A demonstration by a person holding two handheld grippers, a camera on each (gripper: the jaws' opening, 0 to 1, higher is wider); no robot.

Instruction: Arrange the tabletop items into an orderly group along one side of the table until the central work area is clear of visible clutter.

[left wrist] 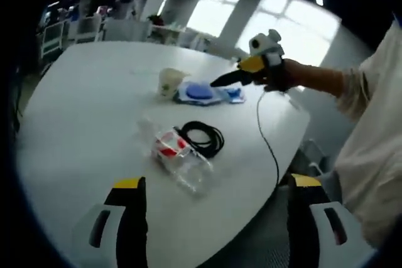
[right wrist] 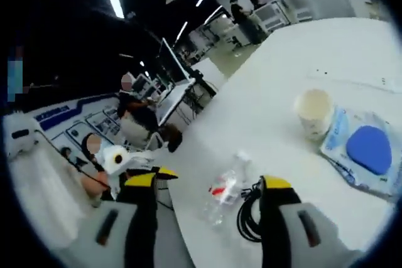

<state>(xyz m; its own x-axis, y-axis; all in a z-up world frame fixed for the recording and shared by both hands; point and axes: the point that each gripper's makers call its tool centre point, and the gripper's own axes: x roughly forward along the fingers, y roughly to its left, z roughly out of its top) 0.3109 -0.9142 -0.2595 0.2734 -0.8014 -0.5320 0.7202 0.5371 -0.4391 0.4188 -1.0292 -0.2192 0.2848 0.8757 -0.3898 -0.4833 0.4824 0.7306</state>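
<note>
Items: a cream paper cup (left wrist: 169, 82), a flat blue-and-white plastic packet with a round blue pad inside (left wrist: 200, 93), a coiled black cable (left wrist: 202, 137) and a clear plastic bottle with a red label, lying on its side (left wrist: 179, 154), are all on the white round-edged table (left wrist: 88, 111).
Where they lie: the cup stands upright just beside the packet; the bottle and the cable lie near each other, a little apart from that pair, all toward the edge nearest the person.
Left gripper (left wrist: 213, 218): its black, yellow-tipped jaws stand wide apart with nothing between them, low over the near table edge, short of the bottle.
Right gripper (left wrist: 227, 80): seen from the left gripper view, its dark jaws come to a narrow tip above the blue packet, held by a hand with a pale sleeve; in the right gripper view its own jaws (right wrist: 210, 208) are spread, framing the bottle (right wrist: 225, 192) and cable (right wrist: 250, 214) without closing on either.
Progress: judging by the layout, little is settled yet; the four things form a loose scatter, not a tidy row, and all remain to be lined up along one side.
Left to do: likely bring bottle and cable up beside cup and packet.
Surface: smooth, matt white, otherwise bare across its far half.
Room: a large workshop with bright windows, ceiling light strips, shelving and other desks beyond.
</note>
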